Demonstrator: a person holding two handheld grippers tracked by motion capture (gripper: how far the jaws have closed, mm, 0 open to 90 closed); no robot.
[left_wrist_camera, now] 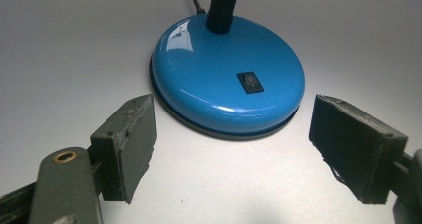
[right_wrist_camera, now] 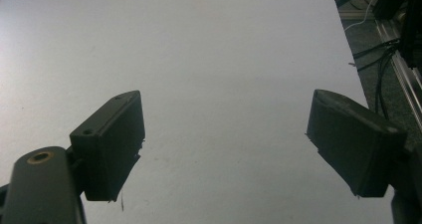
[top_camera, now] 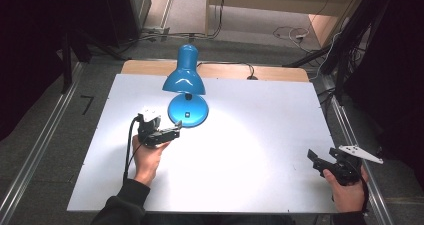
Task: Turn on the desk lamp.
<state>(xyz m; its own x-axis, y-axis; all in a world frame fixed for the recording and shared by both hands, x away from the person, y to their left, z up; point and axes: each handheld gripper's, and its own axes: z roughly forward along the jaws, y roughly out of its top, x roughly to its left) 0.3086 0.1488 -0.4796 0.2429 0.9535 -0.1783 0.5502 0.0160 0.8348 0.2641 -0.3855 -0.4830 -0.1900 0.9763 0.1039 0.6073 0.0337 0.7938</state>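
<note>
- The tabletop (top_camera: 260,135) is a flat, matte, pale grey sheet with a strip of light wood showing along its far edge; a bright pool of light falls on its middle.
- The desk lamp (top_camera: 185,87) stands near the middle of the far edge, a little toward the left side. It is glossy blue metal, with a rounded bell shade tilted down over the base.
- The lamp base (left_wrist_camera: 226,72) is a low, smooth dome, round in outline, with a dark rim where it meets the tabletop. A black ribbed neck rises from its far side, and a thin dark cord runs off behind it.
- The left gripper (top_camera: 172,132) hovers just beside the base on its near-left side, not touching it. In the left gripper view its two jaws stand wide apart with nothing between them; the pads are dull, dark and block-shaped with rough, worn edges.
- The right gripper (top_camera: 314,157) sits near the near-right corner of the tabletop, well apart from the lamp. Its jaws are spread wide too, over bare surface, and a grey three-cornered plate sits on top.
- The rocker switch (left_wrist_camera: 249,82) is a small black rectangle set into the near slope of the base, facing the left gripper.
</note>
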